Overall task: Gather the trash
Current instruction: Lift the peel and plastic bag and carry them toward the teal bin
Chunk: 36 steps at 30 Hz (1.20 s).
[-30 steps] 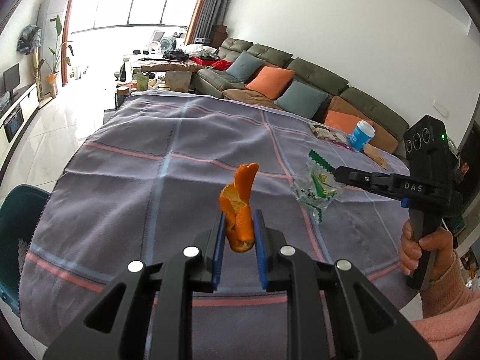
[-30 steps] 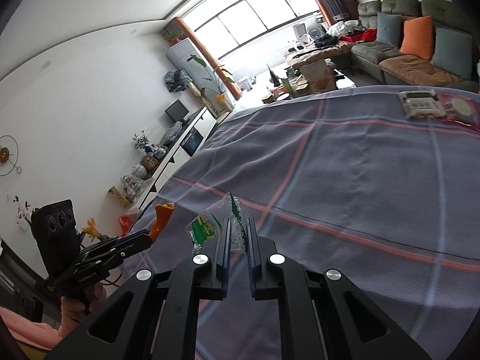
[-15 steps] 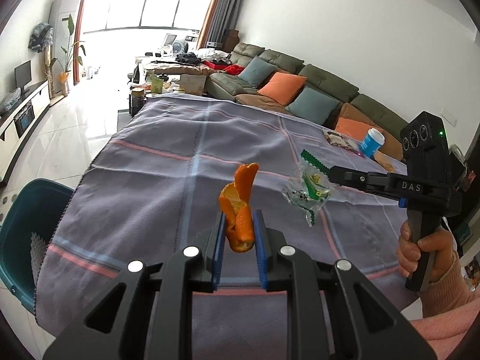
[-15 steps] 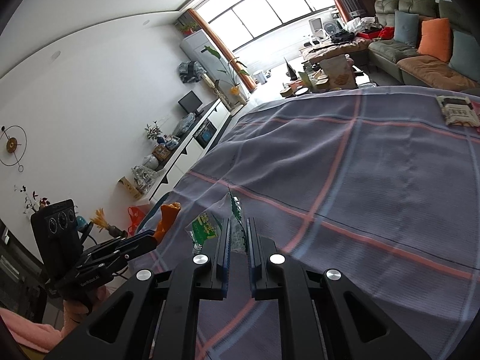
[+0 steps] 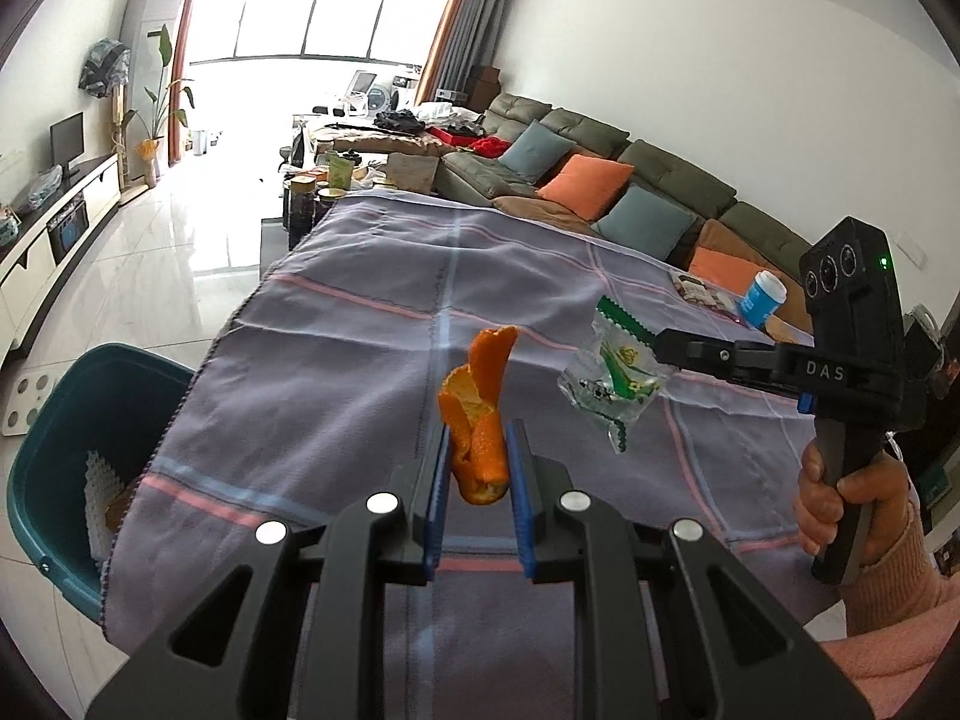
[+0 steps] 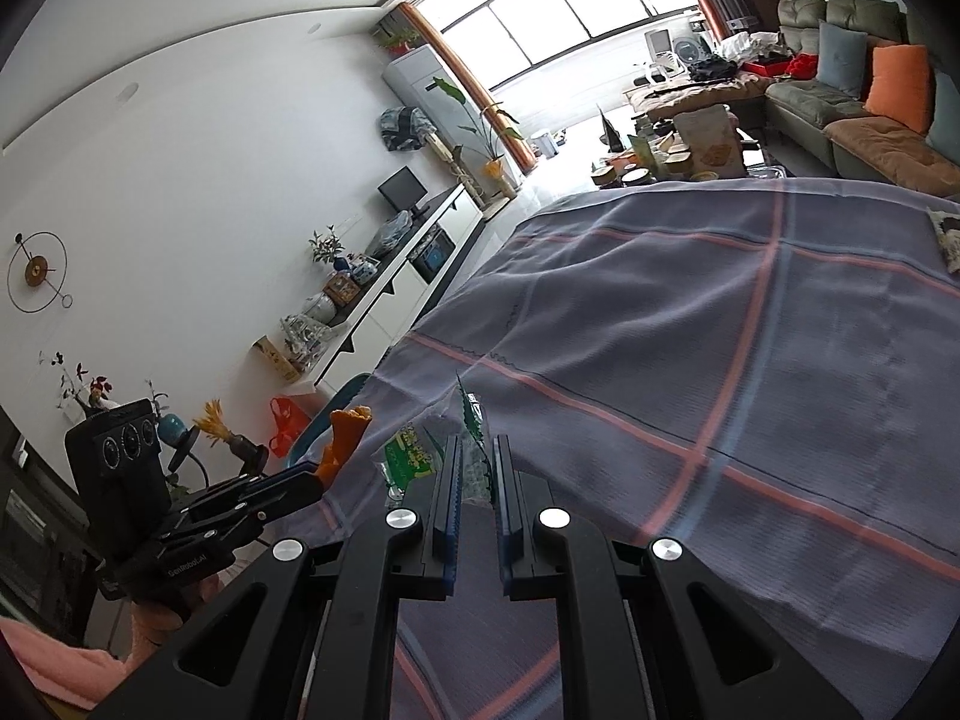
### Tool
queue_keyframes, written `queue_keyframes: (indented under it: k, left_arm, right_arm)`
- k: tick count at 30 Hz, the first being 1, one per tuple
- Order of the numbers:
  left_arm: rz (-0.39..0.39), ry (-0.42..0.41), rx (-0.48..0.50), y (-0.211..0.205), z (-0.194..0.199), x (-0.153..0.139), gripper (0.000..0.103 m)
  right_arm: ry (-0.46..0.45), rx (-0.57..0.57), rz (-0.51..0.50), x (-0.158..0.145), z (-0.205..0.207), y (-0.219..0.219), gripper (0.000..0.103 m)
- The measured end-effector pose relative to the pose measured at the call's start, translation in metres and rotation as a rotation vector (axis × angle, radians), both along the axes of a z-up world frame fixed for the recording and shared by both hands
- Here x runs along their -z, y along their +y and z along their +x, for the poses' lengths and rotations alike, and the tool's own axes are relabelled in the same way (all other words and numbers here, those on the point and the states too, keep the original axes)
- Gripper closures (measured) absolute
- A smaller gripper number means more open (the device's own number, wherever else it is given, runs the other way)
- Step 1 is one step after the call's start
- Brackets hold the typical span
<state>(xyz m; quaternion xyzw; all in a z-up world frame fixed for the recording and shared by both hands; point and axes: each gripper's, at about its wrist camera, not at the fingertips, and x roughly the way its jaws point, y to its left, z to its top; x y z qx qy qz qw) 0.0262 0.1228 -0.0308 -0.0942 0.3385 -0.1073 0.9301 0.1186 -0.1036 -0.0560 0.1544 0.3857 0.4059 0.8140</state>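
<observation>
An orange peel (image 5: 477, 420) stands up between the blue pads of my left gripper (image 5: 477, 456), which is shut on it above the near part of the cloth-covered table (image 5: 372, 372). To its right my right gripper (image 5: 660, 345) is shut on a clear and green plastic wrapper (image 5: 612, 375). In the right wrist view the wrapper (image 6: 414, 456) sticks out to the left of the right gripper (image 6: 477, 474), and the orange peel (image 6: 345, 435) shows in the left gripper (image 6: 312, 474) at the lower left. A teal bin (image 5: 54, 456) with white trash inside stands on the floor left of the table.
A blue paper cup (image 5: 762, 297) and a flat packet (image 5: 705, 294) lie at the table's far right edge. A sofa (image 5: 600, 180) with cushions runs behind. A person's hand (image 5: 840, 498) in a pink sleeve grips the right tool. A white TV cabinet (image 6: 408, 276) lines the left wall.
Both grippers have swung leftward over the table with their loads still held. The teal bin has come further into the left wrist view.
</observation>
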Motion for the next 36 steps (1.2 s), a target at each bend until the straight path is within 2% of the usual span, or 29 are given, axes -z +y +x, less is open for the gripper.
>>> queue_keyframes:
  k: [36]
  left_arm:
    - [-0.014, -0.012, -0.137, 0.056, -0.026, -0.005, 0.083]
  right_arm:
    - [-0.008, -0.119, 0.002, -0.004, 0.004, 0.061, 0.093]
